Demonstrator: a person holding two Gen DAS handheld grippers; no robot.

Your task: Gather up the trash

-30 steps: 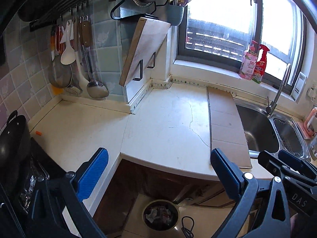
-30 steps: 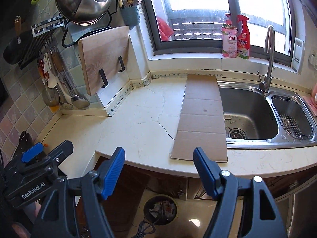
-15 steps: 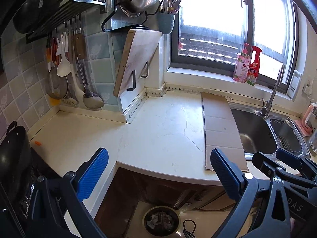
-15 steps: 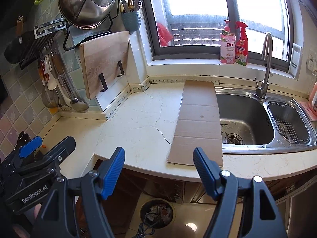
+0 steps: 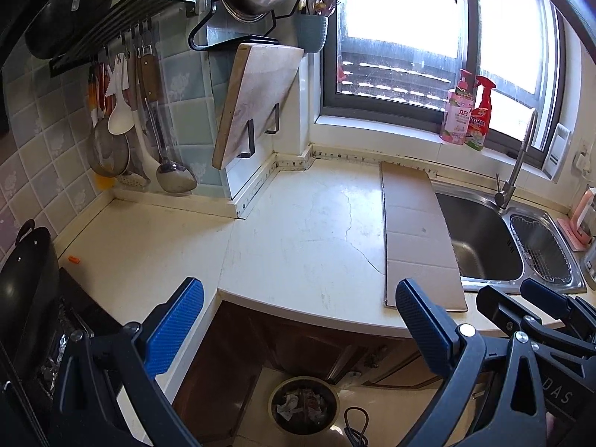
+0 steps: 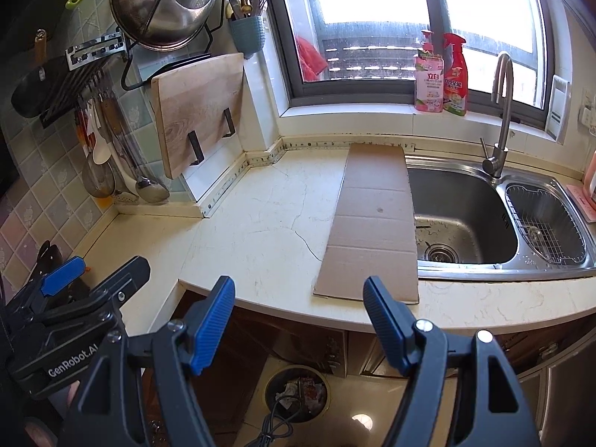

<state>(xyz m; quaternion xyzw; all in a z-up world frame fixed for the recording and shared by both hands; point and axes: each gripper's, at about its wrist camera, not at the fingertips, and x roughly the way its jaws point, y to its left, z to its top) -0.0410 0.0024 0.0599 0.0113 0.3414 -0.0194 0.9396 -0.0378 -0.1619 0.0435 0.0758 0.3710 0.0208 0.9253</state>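
Note:
A flat strip of brown cardboard [image 5: 417, 234] lies on the cream counter beside the sink, its near end at the counter's front edge; it also shows in the right wrist view [image 6: 376, 223]. A round trash bin [image 5: 303, 404] with crumpled paper stands on the floor below the counter, also in the right wrist view [image 6: 298, 389]. My left gripper [image 5: 298, 320] is open and empty, held back from the counter's edge. My right gripper [image 6: 298, 316] is open and empty, in front of the cardboard's near end. A tiny orange scrap [image 5: 73, 259] lies at the counter's left.
A steel sink [image 6: 462, 219] with faucet [image 6: 499, 119] and wire basket is on the right. A cutting board [image 6: 197, 111], hanging utensils [image 5: 141, 130] and a pot lid are on the tiled wall. Two bottles [image 6: 441, 74] stand on the sill. A black pot [image 5: 26, 283] is at left.
Both grippers have pulled back and risen a little from the counter; the counter and cardboard look farther away. Both stay open and empty.

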